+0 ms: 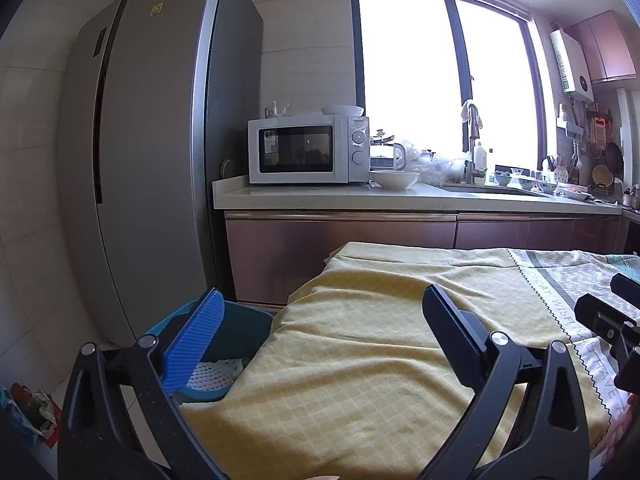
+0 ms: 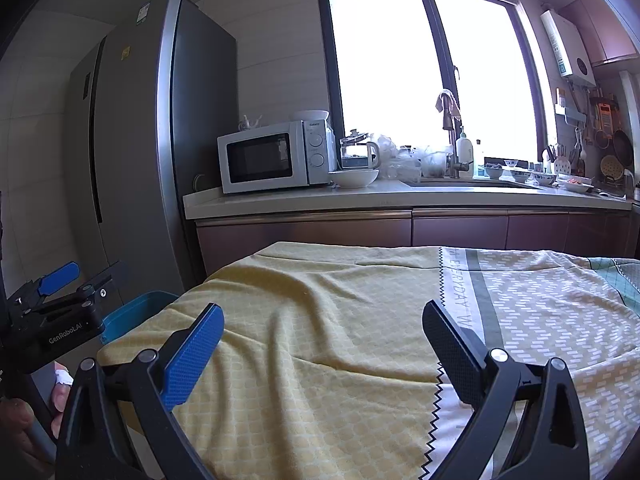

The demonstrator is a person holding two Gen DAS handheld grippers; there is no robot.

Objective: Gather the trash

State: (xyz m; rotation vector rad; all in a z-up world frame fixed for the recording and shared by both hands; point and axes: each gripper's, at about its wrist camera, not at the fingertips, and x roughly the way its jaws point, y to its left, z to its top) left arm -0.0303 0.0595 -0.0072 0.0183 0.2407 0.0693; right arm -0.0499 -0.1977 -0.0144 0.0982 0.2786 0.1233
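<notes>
Your left gripper [image 1: 320, 328] hovers level, jaws apart, over the yellow cloth [image 1: 360, 360]; white foam netting [image 1: 214, 372] (orientation unclear) lies in the teal bin [image 1: 240, 332]. Right gripper [image 2: 324, 340] likewise gapes.

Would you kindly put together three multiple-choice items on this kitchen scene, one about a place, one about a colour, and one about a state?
1. Where does the blue bin stand?
A. on the counter
B. on the floor at the table's left end, near the fridge
C. in the sink

2. What colour is the left part of the tablecloth?
A. yellow
B. red
C. black

3. How do the left gripper and the right gripper stand?
A. both shut on trash
B. only the left open
C. both open and empty

Answers: 1 B, the bin sits low beside the cloth's edge, below the fridge. 2 A, the checked cloth there is yellow. 3 C, each wrist view shows wide-spread fingers with only cloth between them.
</notes>
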